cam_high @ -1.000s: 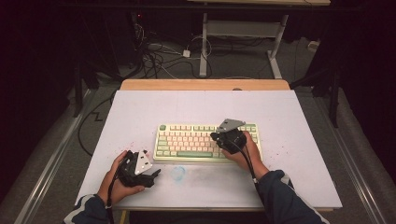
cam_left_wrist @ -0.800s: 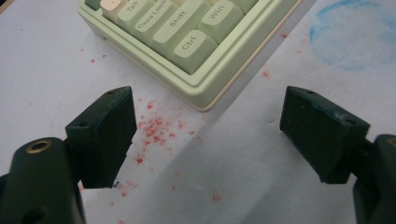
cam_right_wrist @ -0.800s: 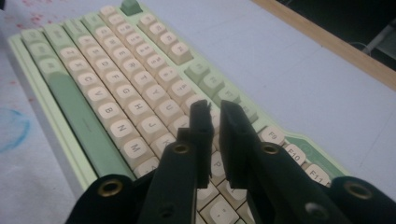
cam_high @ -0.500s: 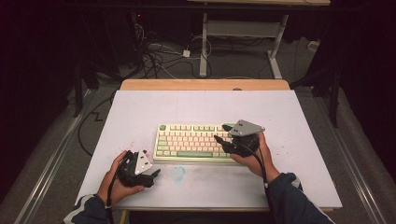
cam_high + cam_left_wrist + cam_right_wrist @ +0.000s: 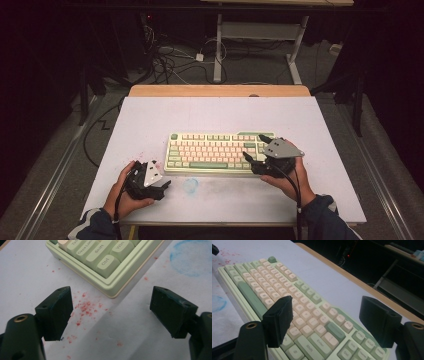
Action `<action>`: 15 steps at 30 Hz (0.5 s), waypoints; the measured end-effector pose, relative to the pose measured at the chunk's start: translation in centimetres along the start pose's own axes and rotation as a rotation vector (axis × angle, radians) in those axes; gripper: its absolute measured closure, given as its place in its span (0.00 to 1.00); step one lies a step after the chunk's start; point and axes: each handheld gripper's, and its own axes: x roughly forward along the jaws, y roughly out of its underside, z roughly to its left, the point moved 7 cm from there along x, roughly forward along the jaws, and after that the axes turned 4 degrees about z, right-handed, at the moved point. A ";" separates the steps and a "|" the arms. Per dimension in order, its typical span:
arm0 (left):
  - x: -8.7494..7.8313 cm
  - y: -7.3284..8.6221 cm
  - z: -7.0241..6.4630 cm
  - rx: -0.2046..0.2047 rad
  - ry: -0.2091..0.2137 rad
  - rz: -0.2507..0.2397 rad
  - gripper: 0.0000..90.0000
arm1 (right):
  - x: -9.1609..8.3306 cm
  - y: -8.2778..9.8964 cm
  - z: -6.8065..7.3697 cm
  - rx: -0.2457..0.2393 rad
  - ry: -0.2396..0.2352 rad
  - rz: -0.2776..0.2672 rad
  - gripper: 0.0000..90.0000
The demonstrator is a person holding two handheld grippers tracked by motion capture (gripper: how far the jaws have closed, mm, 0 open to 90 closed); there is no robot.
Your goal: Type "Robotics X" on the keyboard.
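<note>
A pale green keyboard (image 5: 215, 152) with cream and green keys lies in the middle of the white table (image 5: 215, 115). My right gripper (image 5: 254, 147) hovers over the keyboard's right end and points left along it. Its jaws have just been opening and now stand open with nothing between them. In the right gripper view the keyboard (image 5: 287, 290) runs away under the open right gripper (image 5: 327, 301). My left gripper (image 5: 162, 186) rests open near the table's front edge, just off the keyboard's front left corner (image 5: 107, 262). The spread jaws of the left gripper (image 5: 111, 291) hold nothing.
A blue smudge (image 5: 190, 186) and red speckles (image 5: 85, 307) mark the table in front of the keyboard. A wooden strip (image 5: 220, 90) borders the far edge. Cables (image 5: 170, 60) and a desk frame (image 5: 260, 35) lie on the floor beyond.
My right gripper has moved right along the keyboard and risen a little, and its jaws have gone from shut to open. The left gripper has stayed put.
</note>
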 end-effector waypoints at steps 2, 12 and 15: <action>0.0 -0.1 0.1 -0.001 -0.010 -0.002 0.20 | -0.5 0.4 -0.2 0.013 0.005 -0.004 0.29; -0.6 -1.0 0.6 -0.021 -0.022 -0.022 0.31 | -2.6 3.3 -0.4 0.047 0.029 0.005 0.26; -0.8 -1.4 0.8 -0.027 -0.033 -0.026 0.38 | -3.1 4.5 -0.2 0.046 0.030 0.021 0.26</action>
